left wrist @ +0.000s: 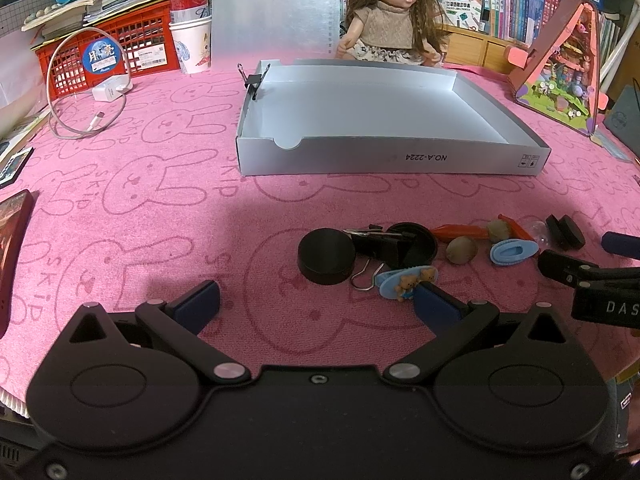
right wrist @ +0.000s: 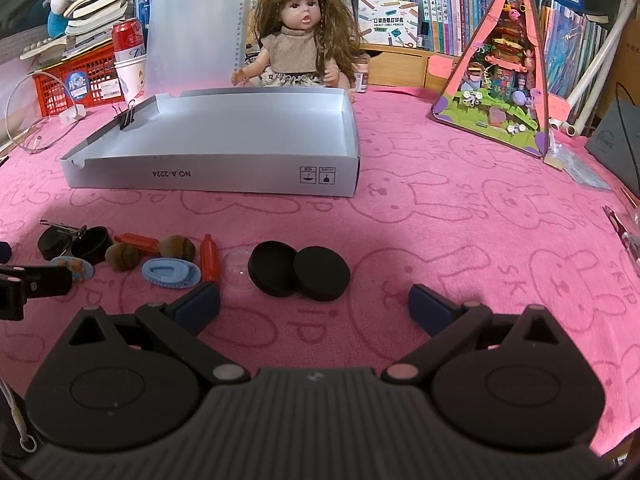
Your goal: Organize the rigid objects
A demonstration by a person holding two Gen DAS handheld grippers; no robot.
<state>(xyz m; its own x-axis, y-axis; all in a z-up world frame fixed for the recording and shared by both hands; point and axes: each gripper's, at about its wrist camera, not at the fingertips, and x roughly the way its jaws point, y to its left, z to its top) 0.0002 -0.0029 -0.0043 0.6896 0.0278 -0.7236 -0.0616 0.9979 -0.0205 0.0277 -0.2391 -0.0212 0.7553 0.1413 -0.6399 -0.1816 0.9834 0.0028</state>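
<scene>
Two claws, both w/ jaws spread wide & holding nothing. I'm hovering my left claw (left wrist: 316, 300) low over the pink desk cloth (left wrist: 140, 240), and my right claw (right wrist: 314, 300) the same, just beside it.

Small rigid bits are lying in a loose row ahead of both claws, none in the box yet. Just ahead of my left claw, btwn the fingers' line: a black round lid (left wrist: 326, 258), touching a black binder clip (left wrist: 378, 244) and an open black round tin (left wrist: 418, 242) behind it. A blue bear hair clip (left wrist: 406, 282) is sitting right at my left claw's right finger. Further right: two brownish nuts (left wrist: 462, 250), a plain blue clip (left wrist: 514, 252), orange plastic pieces (left wrist: 456, 232).

Ahead of my right claw: another black tin w/ its lid leaning on it (right wrist: 298, 266), a clear dome (right wrist: 238, 266) to their left, an orange bottle-shaped toy (right wrist: 210, 258) beyond that.

The grey cardboard box (left wrist: 392, 158) is sitting empty farther ahead, a binder clip on its left wall (left wrist: 254, 80). Prob. the drop spot.

Handling, as I judge it: all light and stiff. Lids look smooth & low, so likely slippery – I'd be pinching across the dia. at the rim, jaws nearly flat to the cloth. Nuts are round, may roll; take across the middle. Clear dome looks thin, maybe crushable – go gentle. Binder clip: grab the black body, not the wire handles.
</scene>
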